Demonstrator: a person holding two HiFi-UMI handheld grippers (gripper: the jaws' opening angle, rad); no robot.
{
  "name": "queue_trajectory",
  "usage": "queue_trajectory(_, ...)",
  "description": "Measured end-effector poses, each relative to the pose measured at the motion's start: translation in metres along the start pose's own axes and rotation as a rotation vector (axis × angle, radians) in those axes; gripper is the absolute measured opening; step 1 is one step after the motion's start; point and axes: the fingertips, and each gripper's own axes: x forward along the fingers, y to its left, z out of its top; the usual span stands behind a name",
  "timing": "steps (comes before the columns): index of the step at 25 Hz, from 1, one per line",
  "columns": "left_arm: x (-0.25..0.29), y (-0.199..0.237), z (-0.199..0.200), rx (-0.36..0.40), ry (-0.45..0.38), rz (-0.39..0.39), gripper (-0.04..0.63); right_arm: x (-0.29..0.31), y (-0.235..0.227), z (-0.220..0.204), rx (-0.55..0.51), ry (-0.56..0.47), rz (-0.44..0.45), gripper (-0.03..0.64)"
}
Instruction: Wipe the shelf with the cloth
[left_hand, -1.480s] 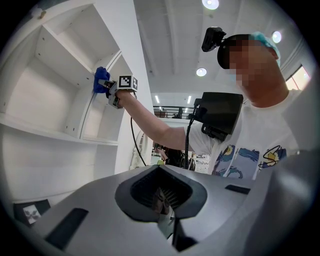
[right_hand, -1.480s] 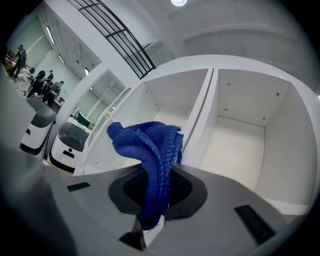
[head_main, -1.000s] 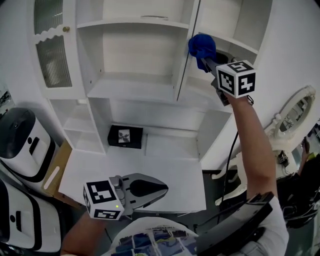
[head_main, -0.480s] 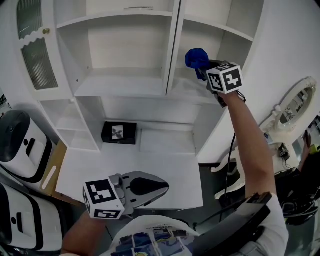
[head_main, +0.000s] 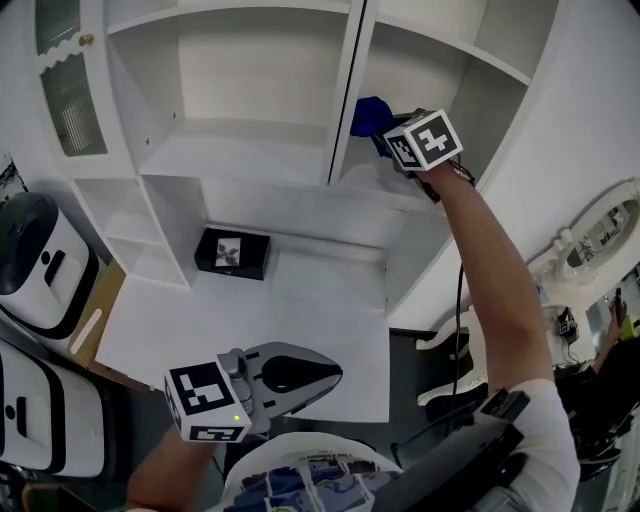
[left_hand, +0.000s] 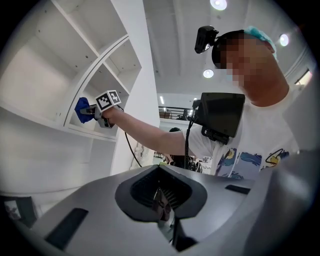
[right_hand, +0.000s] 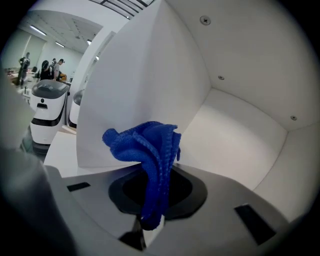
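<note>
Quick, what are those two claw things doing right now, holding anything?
Left gripper: closed, holding nothing.
Right gripper: closed on the blue cloth.

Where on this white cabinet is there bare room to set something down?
The wide white shelf left of the upright divider is bare, as is the desk top right of the small black box. The right-hand compartment is crowded: the right gripper holds a blue cloth there.

The right gripper (head_main: 388, 140), clamping the cloth (head_main: 370, 115), is hovering inside the right shelf bay (head_main: 398, 188), where the upright divider (head_main: 346, 100) is standing close on its left and open room is lying toward the back wall (right_hand: 235, 140) and right side.
</note>
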Motion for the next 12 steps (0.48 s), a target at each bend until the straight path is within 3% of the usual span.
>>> queue_trajectory(5, -0.006, 0.011, -0.008, -0.015, 0.029, -0.019, 0.012, 0.025, 0.002, -0.003, -0.031, 0.059, -0.003, 0.063)
queue_trajectory(12, -0.028, 0.037, 0.002, -0.019, 0.047, -0.055, 0.011, 0.071, -0.003, -0.009, 0.018, 0.146, 0.006, 0.063)
